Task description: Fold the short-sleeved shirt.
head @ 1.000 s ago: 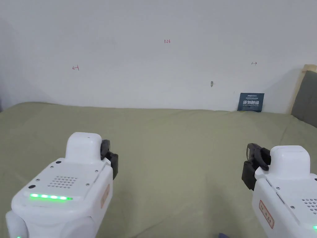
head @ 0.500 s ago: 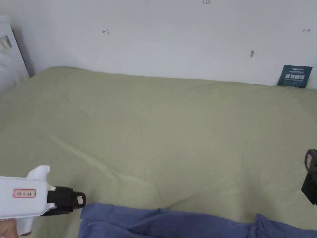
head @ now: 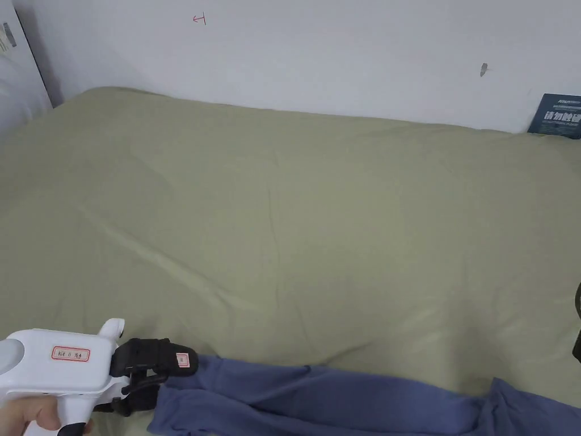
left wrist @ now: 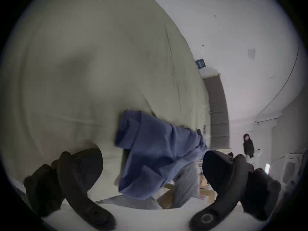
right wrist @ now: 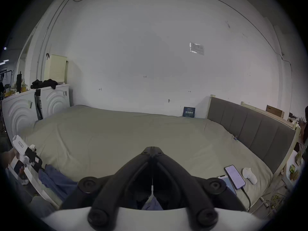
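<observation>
Since the blue short-sleeved shirt (head: 340, 400) lies bunched along the near edge of the green bed sheet (head: 295, 227), the left gripper (left wrist: 151, 171), jaws wide and empty, should pinch its left end squarely while the right gripper (right wrist: 152, 148), jaws closed with no cloth visibly between them, waits near right.

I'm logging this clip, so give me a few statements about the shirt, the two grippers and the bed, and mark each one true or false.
1. The blue shirt lies bunched at the near edge of the green bed. True.
2. The left gripper has its fingers shut. False: they stand wide apart, with the shirt ahead of the gap.
3. The right gripper has its fingers closed together. True.
4. The shirt is spread flat in the middle of the bed. False: it is crumpled along the near edge.
5. Two phones lie on the bed. True.
</observation>
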Tool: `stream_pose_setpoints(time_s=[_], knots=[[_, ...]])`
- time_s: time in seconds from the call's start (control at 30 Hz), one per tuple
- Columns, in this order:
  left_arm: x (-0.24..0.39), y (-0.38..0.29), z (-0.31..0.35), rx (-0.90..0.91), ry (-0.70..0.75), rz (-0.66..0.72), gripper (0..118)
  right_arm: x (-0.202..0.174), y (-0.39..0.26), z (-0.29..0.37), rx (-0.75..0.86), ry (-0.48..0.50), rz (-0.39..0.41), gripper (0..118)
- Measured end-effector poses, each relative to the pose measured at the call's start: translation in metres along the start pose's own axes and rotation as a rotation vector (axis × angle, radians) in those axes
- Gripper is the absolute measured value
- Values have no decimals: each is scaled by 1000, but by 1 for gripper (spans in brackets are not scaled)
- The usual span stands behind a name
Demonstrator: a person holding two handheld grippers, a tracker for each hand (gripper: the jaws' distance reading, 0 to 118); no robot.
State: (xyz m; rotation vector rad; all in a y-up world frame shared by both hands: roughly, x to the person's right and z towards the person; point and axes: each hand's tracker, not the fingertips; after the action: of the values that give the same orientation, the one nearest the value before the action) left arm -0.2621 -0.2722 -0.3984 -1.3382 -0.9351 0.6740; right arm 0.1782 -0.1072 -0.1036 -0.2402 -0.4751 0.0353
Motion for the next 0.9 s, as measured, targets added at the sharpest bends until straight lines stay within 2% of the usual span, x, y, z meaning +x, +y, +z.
stream_pose_setpoints(time_s=[0.07, 0.2, 0.23, 0.27, 0.3, 0.33, 0.37, 0.43, 0.53, 0.63, 0.7, 0.77, 0.9], knots=[[-4, 3, -4, -16, -89, 89, 118, 1, 0, -1, -7, 5, 1, 2], [-2, 0, -21, -40, -88, 51, 118, 1, -3, -1, -14, 11, -2, 2], [-1, -1, -21, -38, -109, 62, 112, 2, -3, -1, -17, 13, -8, 2], [0, -2, -21, -29, -106, 66, 75, 3, -3, 0, -18, 15, -12, 2], [0, -1, -23, -15, -36, 68, 23, 4, -3, 2, -18, 16, -16, 2], [2, -4, -33, -14, 86, 53, 10, 6, -2, 3, -20, 16, -18, 2], [3, -7, -37, -17, 155, 24, 10, 7, -2, 6, -15, 16, -19, 2], [5, -6, -31, -4, 80, 27, 10, 11, 2, 12, -3, 21, -22, 2], [17, -4, -12, 75, 130, 15, 10, 18, 6, 16, 15, 16, -25, 2], [25, -2, 14, 93, 110, 11, 10, 26, 10, 18, 27, 16, -45, 2], [34, -1, 32, 137, 192, -18, 10, 31, 13, 19, 37, 17, -52, 2], [33, -1, 58, 185, 208, 22, 10, 35, 16, 19, 45, 19, -56, 2], [44, -6, 92, 257, 311, 11, 10, 39, 21, 22, 61, 28, -53, 2]])
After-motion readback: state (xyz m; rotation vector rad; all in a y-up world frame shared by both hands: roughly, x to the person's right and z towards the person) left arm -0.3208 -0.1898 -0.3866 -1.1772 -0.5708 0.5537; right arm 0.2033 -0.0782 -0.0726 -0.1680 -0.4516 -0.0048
